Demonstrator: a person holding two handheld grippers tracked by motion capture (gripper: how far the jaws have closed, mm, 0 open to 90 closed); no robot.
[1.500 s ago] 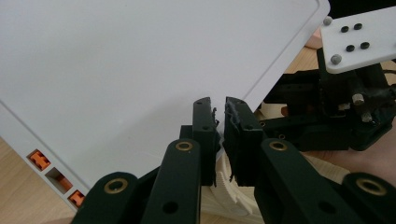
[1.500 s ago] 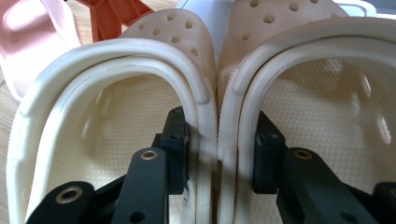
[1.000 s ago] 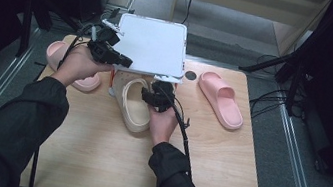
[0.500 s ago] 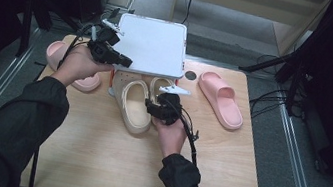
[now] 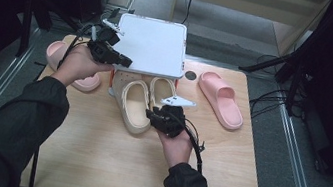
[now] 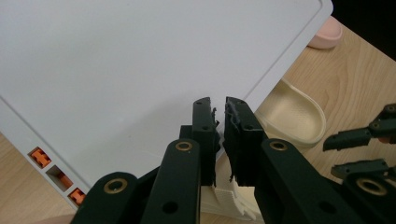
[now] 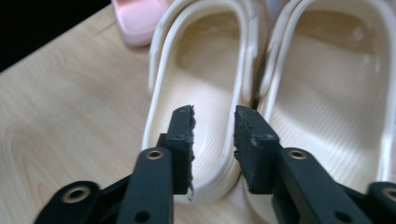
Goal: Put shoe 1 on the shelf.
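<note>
Cream slippers [image 5: 147,103] lie side by side at the centre of the wooden table [image 5: 93,158], toes pointing far, under the near edge of the white lid [image 5: 154,46]. The lid belongs to a white box [image 5: 118,78] at the far centre of the table; orange latches [image 6: 39,157] show along one side of the lid in the left gripper view.

Left gripper [image 5: 126,60]: held at the near left corner of the lid, jaws almost together with a narrow gap, clamped on the lid's edge. In the left gripper view the jaw tips overlap the white panel.

Right gripper [image 5: 149,115]: positioned at the heel end of the cream slippers, pointing left and far. Its jaws have just been closing. In the right gripper view they stand partly apart over the heel of the left cream slipper [image 7: 205,93], next to the seam where it meets the right cream slipper [image 7: 327,107]. The pads do not press on the slipper.

One pink slipper [image 5: 221,99] lies well apart on the right of the table. A second pink slipper [image 5: 59,56] lies at the far left, partly behind the left hand [image 5: 78,64].
</note>
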